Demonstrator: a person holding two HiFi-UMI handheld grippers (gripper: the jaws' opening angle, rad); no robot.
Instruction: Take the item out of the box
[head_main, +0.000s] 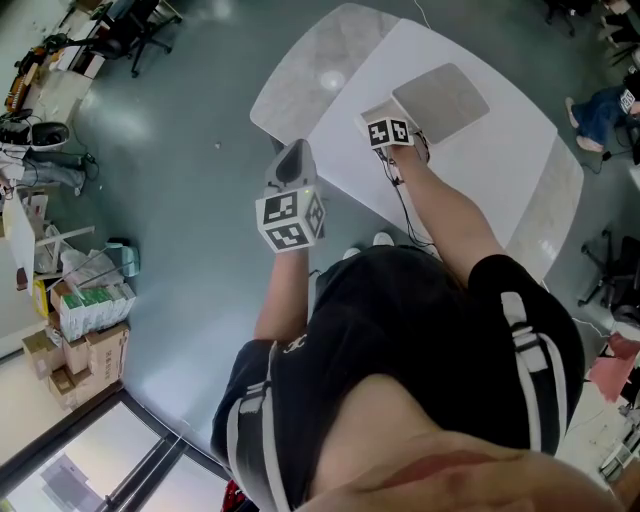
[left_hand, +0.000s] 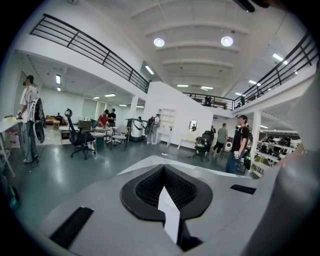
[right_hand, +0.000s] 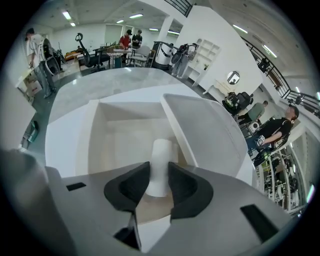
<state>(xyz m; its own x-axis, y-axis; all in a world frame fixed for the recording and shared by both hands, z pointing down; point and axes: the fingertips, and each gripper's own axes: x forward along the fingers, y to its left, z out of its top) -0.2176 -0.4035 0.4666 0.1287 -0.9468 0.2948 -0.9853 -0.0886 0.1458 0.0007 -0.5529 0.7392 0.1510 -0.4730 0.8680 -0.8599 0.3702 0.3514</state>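
Right gripper view shows the right tool (right_hand: 159, 171) pinching a white roll (right_hand: 161, 150) that sits low inside the open box (right_hand: 100, 135) on the bench (right_hand: 82, 90). Lifting it out is not done yet. The left tool (left_hand: 165, 187) is squeezed closed on nothing, off to the left of the bench.

The left arm (head_main: 278, 300) is holding the left gripper (head_main: 291, 160) out at the near left, its jaws pressing together with nothing between them. The right arm (head_main: 452, 215) is stretching farther forward, the right gripper (right_hand: 159, 176) clamping a white tube (right_hand: 161, 157).

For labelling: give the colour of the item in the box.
White item; best in right gripper view.
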